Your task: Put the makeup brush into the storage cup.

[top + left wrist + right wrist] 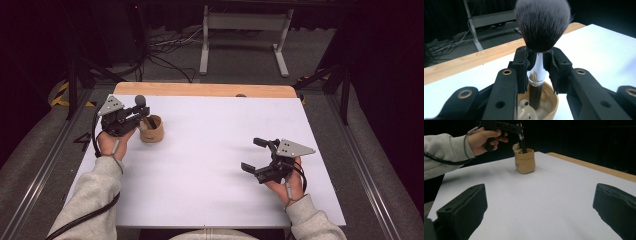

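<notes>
Right between the pads of the left gripper [537,66] stands the brush [541,25]: the two jaws pinch its shiny metal collar from both sides, just under the bristles. The soft dark head rises above the fingers, and the dark handle goes down below them. So the long axis of the brush is nearly upright and runs across the jaws, not along them.

Directly under the fingers is the small tan pot [549,102]. The lower end of the handle is already inside its mouth; whether it touches the bottom I cannot tell, because the rim hides it. A small pale shape also sits inside the pot, beside the handle, and I cannot say what it is. In the high view the same pot [151,129] stands just beside the left gripper [142,112], near the far left part of the white table [215,165]. The move in hand seems to turn on this one line: the brush goes straight down into the pot or straight up out of it, along its own axis.

Further out, the right gripper [256,155] hovers well apart from the pot, with its jaws spread wide and nothing between them. From its own view the pot [524,161] is far ahead. The left hand is clearly the nearer one.
</notes>
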Demonstrator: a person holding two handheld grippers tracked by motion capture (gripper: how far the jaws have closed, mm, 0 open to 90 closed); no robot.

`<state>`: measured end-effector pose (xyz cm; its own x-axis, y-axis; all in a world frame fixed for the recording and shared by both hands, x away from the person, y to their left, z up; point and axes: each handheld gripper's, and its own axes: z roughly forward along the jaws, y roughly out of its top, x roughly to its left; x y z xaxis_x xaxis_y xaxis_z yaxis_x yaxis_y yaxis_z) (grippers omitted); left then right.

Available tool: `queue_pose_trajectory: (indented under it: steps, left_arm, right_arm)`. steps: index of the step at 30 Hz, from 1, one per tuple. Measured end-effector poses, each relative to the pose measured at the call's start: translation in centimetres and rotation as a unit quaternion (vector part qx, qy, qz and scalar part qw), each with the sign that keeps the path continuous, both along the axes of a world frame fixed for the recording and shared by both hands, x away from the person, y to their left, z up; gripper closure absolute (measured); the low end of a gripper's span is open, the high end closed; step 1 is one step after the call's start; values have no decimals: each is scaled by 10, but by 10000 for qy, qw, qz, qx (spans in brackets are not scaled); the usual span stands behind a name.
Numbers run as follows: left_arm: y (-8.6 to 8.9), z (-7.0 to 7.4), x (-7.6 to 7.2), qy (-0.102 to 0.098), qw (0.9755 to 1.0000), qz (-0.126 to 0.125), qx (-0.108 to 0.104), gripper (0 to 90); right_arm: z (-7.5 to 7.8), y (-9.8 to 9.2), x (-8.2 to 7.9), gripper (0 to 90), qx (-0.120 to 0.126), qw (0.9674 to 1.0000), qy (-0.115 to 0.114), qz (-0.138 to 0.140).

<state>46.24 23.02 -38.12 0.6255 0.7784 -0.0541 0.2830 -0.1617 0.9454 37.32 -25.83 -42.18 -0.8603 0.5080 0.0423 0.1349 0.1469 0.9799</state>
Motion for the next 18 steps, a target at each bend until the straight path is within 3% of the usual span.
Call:
queue_pose_trajectory:
  steps: [6, 8, 9, 10, 18]
  left_arm:
    - [0, -3, 1, 13, 10000, -27, -10, 696]
    - [1, -2, 0, 7, 9999, -96, -111, 676]
    - [2, -2, 0, -6, 9998, -103, -155, 551]
    - [2, -1, 0, -4, 9997, -78, -217, 551]
    - [7, 6, -7, -133, 9993, -67, -347, 146]
  right_arm:
    - [0, 0, 0, 0, -5, 10000, 2, -1]
    - [0, 0, 0, 0, 7, 10000, -3, -4]
    - [0, -1, 0, 0, 10, 10000, -4, -8]
    - [0, -1, 0, 0, 10, 10000, -4, -8]
    - [1, -1, 0, 0, 29, 10000, 5, -9]
